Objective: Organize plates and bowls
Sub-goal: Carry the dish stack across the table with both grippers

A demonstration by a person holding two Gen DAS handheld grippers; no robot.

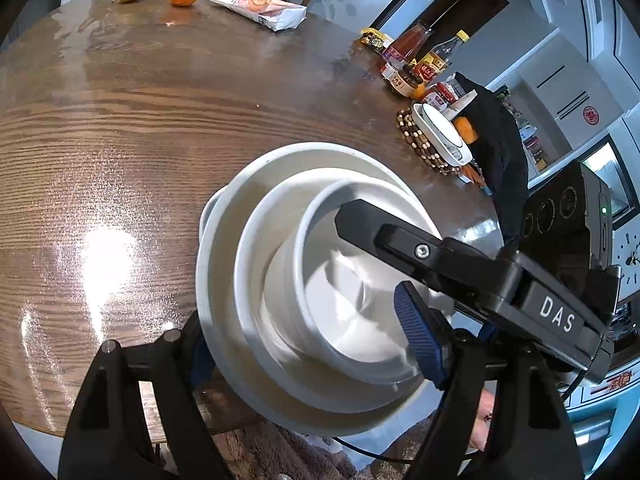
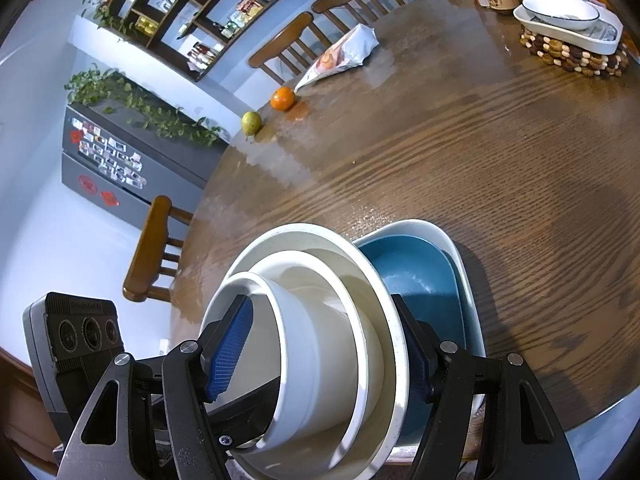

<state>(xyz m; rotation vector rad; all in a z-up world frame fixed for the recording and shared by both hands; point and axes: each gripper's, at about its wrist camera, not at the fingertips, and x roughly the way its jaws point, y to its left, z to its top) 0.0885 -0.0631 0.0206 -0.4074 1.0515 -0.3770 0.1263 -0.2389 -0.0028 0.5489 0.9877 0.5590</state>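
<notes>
Nested white ceramic bowls, three of them one inside the next, sit tilted at the near edge of the round wooden table, and both grippers are on them. Left gripper straddles the stack, one blue pad inside the smallest bowl, the other outside the biggest rim; whether its pads press, I cannot tell. Right gripper spans it too, jaws wide, one blue ribbed pad on the small bowl's outer wall and the other against the outermost rim. Just beside the stack lies a blue plate in a white oblong dish. Farther off, an orange, a green pear and a snack bag; across the table, a white bowl on a beaded trivet and sauce bottles.
</notes>
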